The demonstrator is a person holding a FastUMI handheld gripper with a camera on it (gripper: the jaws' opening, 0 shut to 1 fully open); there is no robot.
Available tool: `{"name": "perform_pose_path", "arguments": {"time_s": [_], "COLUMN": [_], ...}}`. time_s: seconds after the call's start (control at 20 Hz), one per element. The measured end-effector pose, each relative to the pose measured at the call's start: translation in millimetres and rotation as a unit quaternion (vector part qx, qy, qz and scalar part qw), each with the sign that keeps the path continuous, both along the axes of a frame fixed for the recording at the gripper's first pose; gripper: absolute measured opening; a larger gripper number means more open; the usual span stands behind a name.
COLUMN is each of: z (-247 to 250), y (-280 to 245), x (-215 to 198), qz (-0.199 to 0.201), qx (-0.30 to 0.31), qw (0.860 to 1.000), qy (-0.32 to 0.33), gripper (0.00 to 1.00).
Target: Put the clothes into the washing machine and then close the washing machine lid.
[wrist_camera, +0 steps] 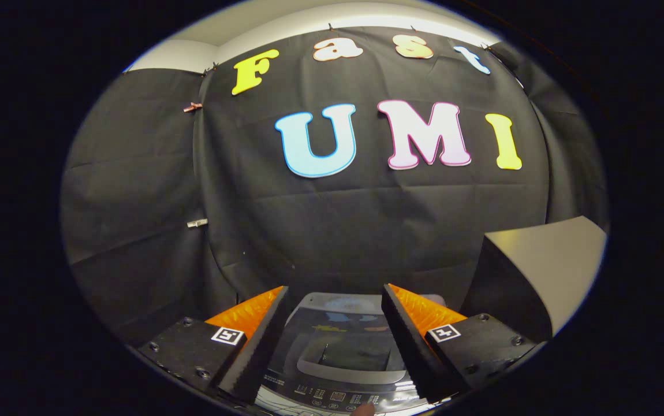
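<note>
In the gripper view the tongs (332, 323) stand wide apart with nothing between their fingers, the left finger (257, 346) at about seven o'clock and the right finger (413, 341) at about five o'clock. Seen through the gap between them, just ahead and below, is the washing machine (338, 370), viewed from above at six o'clock. Its lid (343, 341) is down, a dark glossy panel that reflects the booth behind it, with a recessed handle at its near edge. Nearer than the lid runs the control panel (338, 397), a strip of small buttons and markings too small to make out. A fingertip (362, 409) shows at the very near edge of that panel. Beyond the right finger, at about four o'clock, a pale bench (557, 260) top with a dark side stands beside the machine. The black cloth wall (332, 225) hangs behind everything, from nine o'clock round to three o'clock, and small clips pin it at the left seam.
</note>
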State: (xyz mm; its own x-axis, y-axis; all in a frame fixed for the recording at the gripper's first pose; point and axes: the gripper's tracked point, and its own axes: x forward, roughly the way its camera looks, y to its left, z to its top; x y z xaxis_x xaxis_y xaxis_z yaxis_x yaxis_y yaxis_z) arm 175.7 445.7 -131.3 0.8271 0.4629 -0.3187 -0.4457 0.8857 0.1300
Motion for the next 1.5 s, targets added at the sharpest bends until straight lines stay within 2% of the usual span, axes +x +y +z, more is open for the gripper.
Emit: {"name": "perform_pose_path", "arguments": {"time_s": [0.15, 0.45, 0.9, 1.2, 1.5], "z": [33, 69, 86, 93, 111], "y": [-17, -65, -137, -153, -162], "x": [-1, -20, -58, -94, -107], "qz": [-0.009, -0.031, -0.048, -0.041, -0.032], "qx": [0.004, 0.018, -0.031, -0.042, -0.062], "qw": [0.999, 0.999, 0.994, 0.993, 0.988], "qy": [-0.030, -0.039, -0.088, -0.103, -0.140], "gripper": [0.99, 0.99, 0.99, 0.99, 0.99]}}
